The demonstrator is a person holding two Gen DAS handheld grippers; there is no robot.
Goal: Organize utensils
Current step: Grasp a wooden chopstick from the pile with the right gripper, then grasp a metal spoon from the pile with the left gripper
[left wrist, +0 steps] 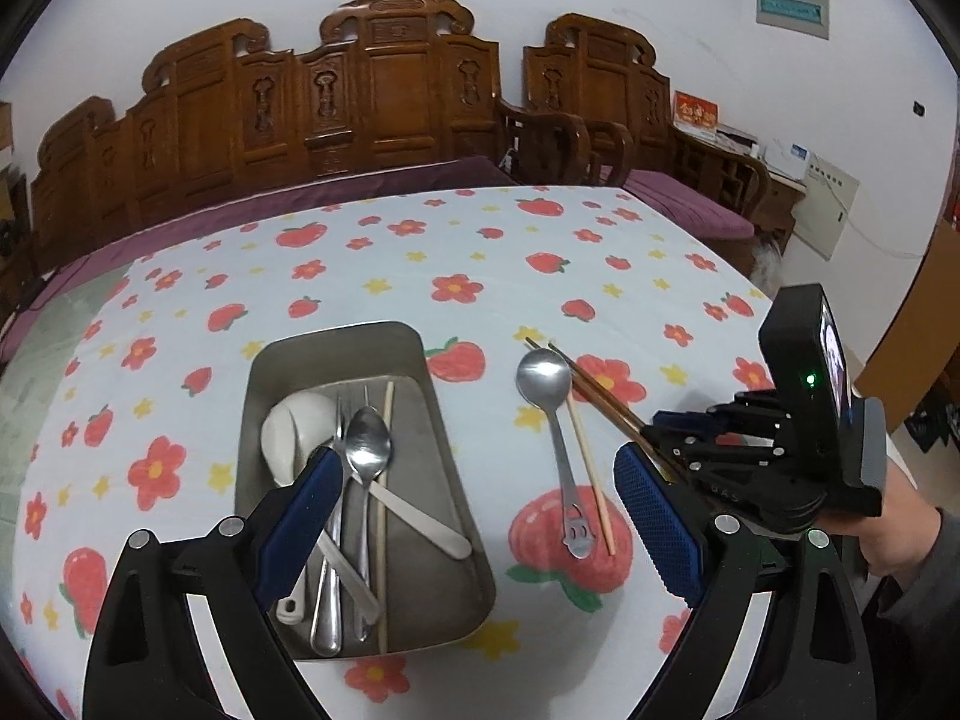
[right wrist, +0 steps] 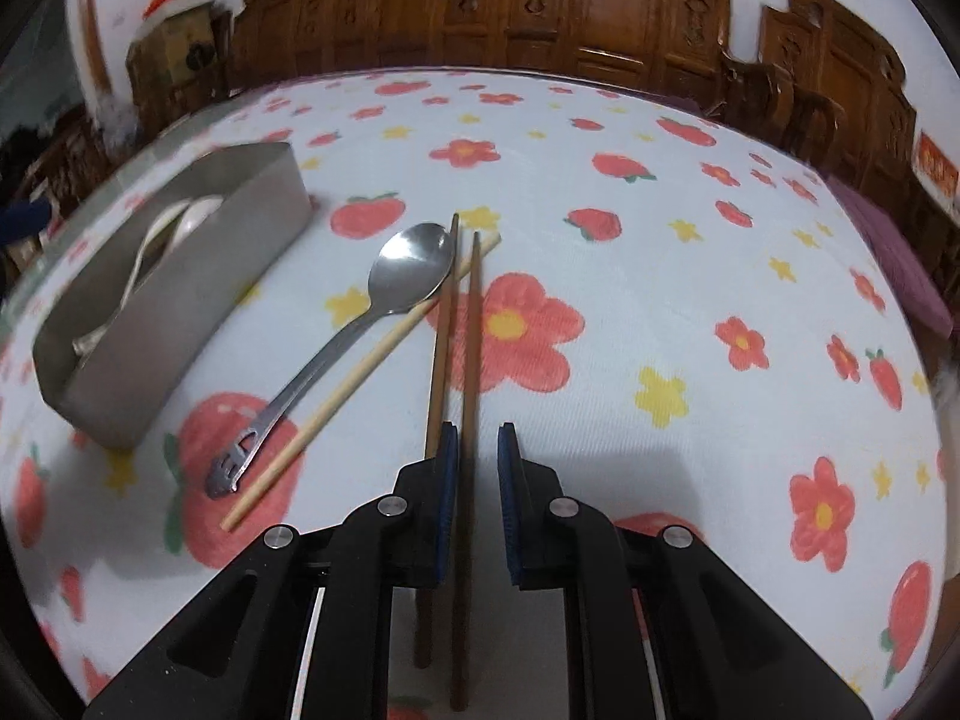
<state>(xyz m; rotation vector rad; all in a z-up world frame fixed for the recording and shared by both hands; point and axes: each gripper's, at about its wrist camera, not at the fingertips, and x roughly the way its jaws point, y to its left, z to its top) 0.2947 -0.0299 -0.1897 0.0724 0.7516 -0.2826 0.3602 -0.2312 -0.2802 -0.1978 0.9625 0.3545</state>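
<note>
Right wrist: open right tool [right wrist: 478,444] straddles dark chopsticks [right wrist: 456,324] on tablecloth [right wrist: 660,276].

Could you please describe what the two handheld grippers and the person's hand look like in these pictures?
Both the left gripper and right gripper have matte black angular frames with silver round bolts and blue textured pads on the fingers. The right gripper's body carries a small lit screen and a green light. The person's right hand is bare, with a dark grey sleeve.

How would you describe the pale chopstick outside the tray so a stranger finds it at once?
Right of the metal tray, a steel spoon lies on the flowered cloth. The pale chopstick lies alongside its handle. It is light and single; the dark brown chopsticks come as a pair.
</note>
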